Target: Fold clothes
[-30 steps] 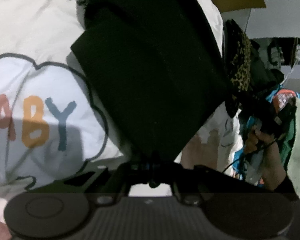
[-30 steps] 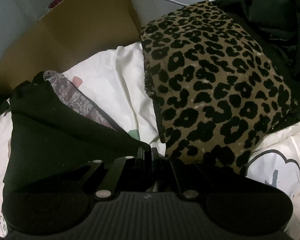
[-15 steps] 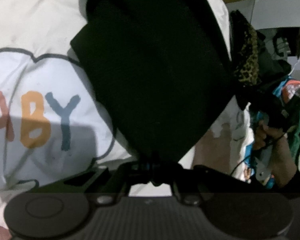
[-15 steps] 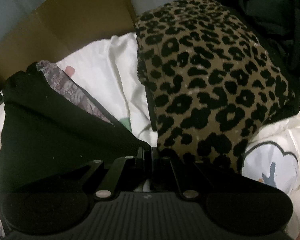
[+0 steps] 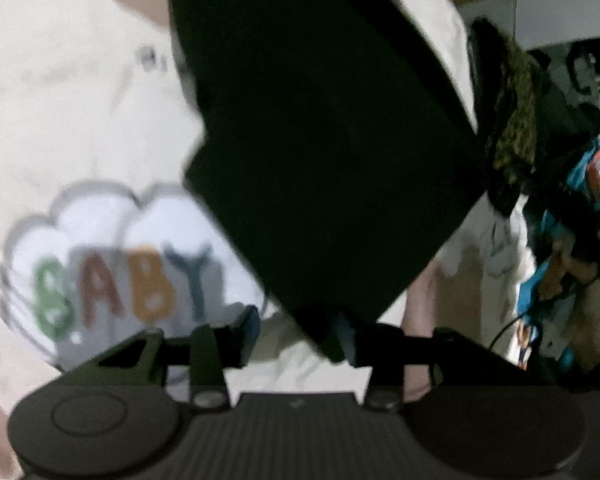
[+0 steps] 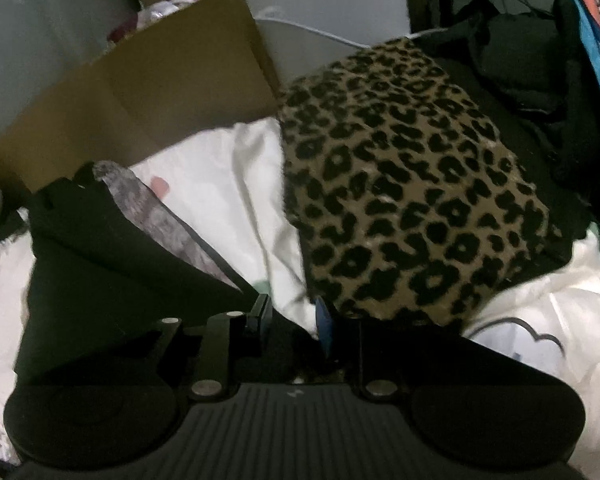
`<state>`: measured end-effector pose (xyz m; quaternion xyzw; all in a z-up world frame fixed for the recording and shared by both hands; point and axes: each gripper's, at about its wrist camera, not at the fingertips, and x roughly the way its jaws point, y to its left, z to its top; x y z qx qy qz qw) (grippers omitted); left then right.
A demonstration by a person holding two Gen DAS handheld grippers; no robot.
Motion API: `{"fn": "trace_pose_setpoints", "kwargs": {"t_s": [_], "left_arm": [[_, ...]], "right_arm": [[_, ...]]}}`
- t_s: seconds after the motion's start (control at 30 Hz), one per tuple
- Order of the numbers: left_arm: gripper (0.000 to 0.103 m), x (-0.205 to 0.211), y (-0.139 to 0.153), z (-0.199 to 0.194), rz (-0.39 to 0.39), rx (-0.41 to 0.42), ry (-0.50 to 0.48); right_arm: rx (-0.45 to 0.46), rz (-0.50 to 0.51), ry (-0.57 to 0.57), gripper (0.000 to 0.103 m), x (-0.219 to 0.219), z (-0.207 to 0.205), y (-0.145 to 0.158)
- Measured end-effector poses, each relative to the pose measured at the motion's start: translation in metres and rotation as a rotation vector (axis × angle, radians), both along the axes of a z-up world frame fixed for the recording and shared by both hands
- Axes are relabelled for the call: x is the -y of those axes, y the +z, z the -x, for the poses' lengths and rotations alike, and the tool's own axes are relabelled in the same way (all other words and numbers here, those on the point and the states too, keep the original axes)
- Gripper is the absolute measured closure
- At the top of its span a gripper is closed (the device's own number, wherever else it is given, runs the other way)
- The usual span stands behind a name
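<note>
Through the left wrist camera, my left gripper (image 5: 296, 330) has its jaws opening, spread apart, with the near corner of the black garment (image 5: 320, 140) lying against the right finger and clear of the left one, so nothing is pinched. The garment lies flat as a folded slab on the white BABY-print sheet (image 5: 80, 128). I judge this as the release at the end of a fold.

Through the right wrist camera, my right gripper (image 6: 290, 322) is also opening, its jaws apart over dark cloth at the garment's other corner; I see no pinch. The leopard-print garment (image 6: 404, 184) sits just beside it. Next I need both grippers clear, then a fresh grasp for another fold or piece.
</note>
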<state>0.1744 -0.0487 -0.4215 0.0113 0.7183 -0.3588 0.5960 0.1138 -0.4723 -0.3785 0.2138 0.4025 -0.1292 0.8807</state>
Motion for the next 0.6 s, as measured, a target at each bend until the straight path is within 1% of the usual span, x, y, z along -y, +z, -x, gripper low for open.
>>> {"fn": "trace_pose_setpoints", "kwargs": {"t_s": [0.07,0.17,0.27,0.43,0.57,0.6], "left_arm": [[0.048,-0.001,0.014,-0.015,-0.003,0.052,0.015],[0.048,-0.003,0.026,-0.037,-0.04,0.122,0.044],[0.049,-0.001,0.032,-0.059,-0.07,0.141,0.083],[0.048,0.031,0.048,-0.082,-0.06,0.218,0.068],[0.049,0.06,0.065,-0.099,-0.049,0.325,0.051],[0.048,0.066,0.068,-0.102,-0.041,0.339,0.049]], "right_arm": [[0.014,-0.006,0.016,0.076,-0.005,-0.005,0.0],[0.03,-0.029,0.024,0.076,-0.012,-0.01,-0.001],[0.046,-0.064,0.044,0.076,-0.018,-0.014,0.0],[0.063,-0.093,0.056,0.076,-0.023,-0.02,-0.002],[0.07,-0.123,0.049,0.076,-0.023,-0.03,-0.006],[0.074,-0.125,0.052,0.076,-0.024,-0.033,-0.006]]}}
